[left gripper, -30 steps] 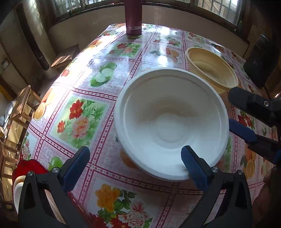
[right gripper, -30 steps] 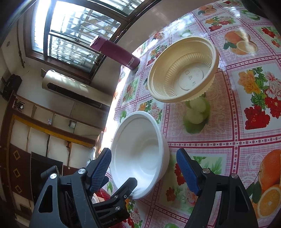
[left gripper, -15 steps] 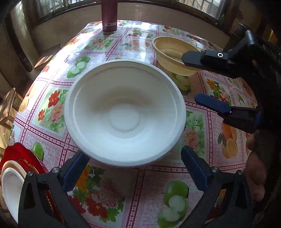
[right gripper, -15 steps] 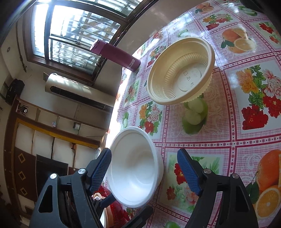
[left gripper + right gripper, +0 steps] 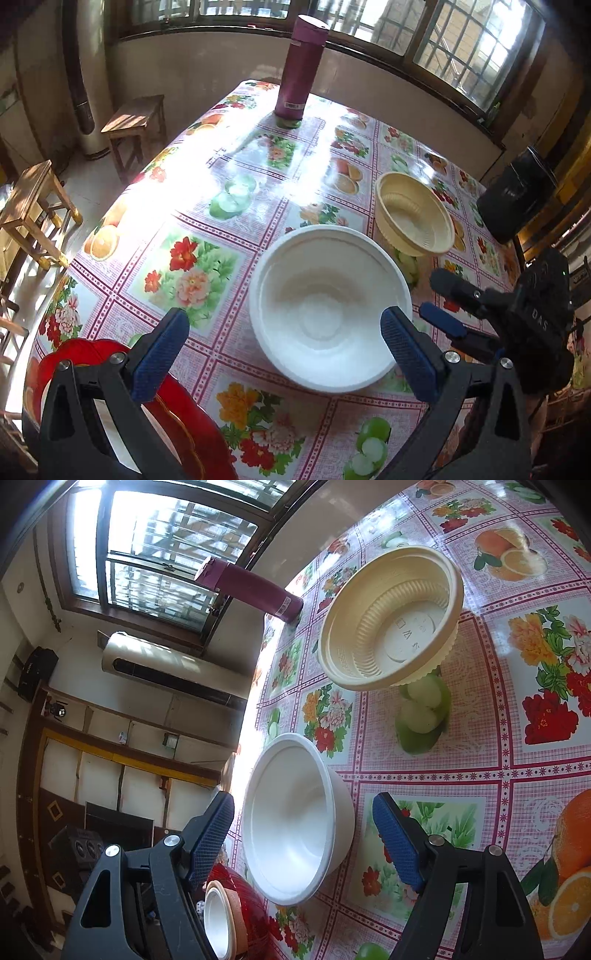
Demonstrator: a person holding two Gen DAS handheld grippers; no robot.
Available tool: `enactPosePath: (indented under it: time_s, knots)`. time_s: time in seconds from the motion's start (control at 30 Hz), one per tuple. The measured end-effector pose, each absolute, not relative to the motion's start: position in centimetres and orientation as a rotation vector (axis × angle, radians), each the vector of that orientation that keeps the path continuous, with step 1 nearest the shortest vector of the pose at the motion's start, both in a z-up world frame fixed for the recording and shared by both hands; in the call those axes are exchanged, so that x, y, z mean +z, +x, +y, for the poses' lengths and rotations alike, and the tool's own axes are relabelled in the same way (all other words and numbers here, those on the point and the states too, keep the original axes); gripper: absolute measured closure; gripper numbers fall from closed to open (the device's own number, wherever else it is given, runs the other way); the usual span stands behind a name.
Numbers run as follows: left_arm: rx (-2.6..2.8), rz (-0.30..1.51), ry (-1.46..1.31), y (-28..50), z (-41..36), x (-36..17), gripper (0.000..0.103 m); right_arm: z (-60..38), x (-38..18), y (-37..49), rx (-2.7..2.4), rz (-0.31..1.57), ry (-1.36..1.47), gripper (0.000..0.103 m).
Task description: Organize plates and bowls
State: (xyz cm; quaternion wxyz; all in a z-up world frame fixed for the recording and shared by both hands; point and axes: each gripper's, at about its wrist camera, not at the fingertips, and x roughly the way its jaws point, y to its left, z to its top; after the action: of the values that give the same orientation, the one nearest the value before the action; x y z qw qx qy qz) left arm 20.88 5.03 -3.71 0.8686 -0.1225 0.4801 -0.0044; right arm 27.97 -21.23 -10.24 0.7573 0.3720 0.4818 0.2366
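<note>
Floral tablecloth [image 5: 192, 273]: white bowl [image 5: 328, 317] ahead of left tool [image 5: 284, 343], jaws wide, empty.

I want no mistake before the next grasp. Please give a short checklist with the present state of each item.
1. White bowl upright on the table: ok.
2. Left gripper open, holds nothing: ok.
3. Right gripper open, pads off the white bowl: ok.
4. Yellow bowl apart from the white bowl: ok.
5. Purple bottle stands far from both bowls: ok.
6. Stack on red plate steady: cannot tell.
</note>
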Motion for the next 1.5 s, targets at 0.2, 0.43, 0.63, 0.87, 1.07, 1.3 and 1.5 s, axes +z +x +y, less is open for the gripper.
enactPosePath:
  time_s: [0.2,0.43,0.63,0.87,1.07,1.3,1.5]
  knots:
    - [0.113,1.066,-0.489,25.3,9.4,-7.6,0.0,-21.6,-10.2,28.0,0.506,1.041,0.818,0.023]
    - [0.047,1.175,-0.704,28.5,9.6,-11.6,0.0,-21.7,-10.6,28.0,0.5,1.045,0.823,0.023]
    - [-0.048,1.267,-0.643,28.5,6.1,-12.9,0.0,-22.5,-11.0,28.0,0.481,1.049,0.839,0.023]
    - [-0.2,1.311,-0.562,26.4,0.8,-12.5,0.0,-25.3,-10.5,26.5,0.463,0.994,0.86,0.023]
    - [-0.367,1.342,-0.491,23.2,-6.1,-12.1,0.0,-30.9,-9.6,23.9,0.382,0.901,0.893,0.023]
    - [-0.52,1.314,-0.444,18.9,-11.6,-10.9,0.0,-34.7,-9.1,21.8,0.325,0.828,0.87,0.023]
    - [-0.298,1.098,-0.446,17.7,-5.2,-8.3,0.0,-33.6,-9.1,22.4,0.373,0.841,0.852,0.023]
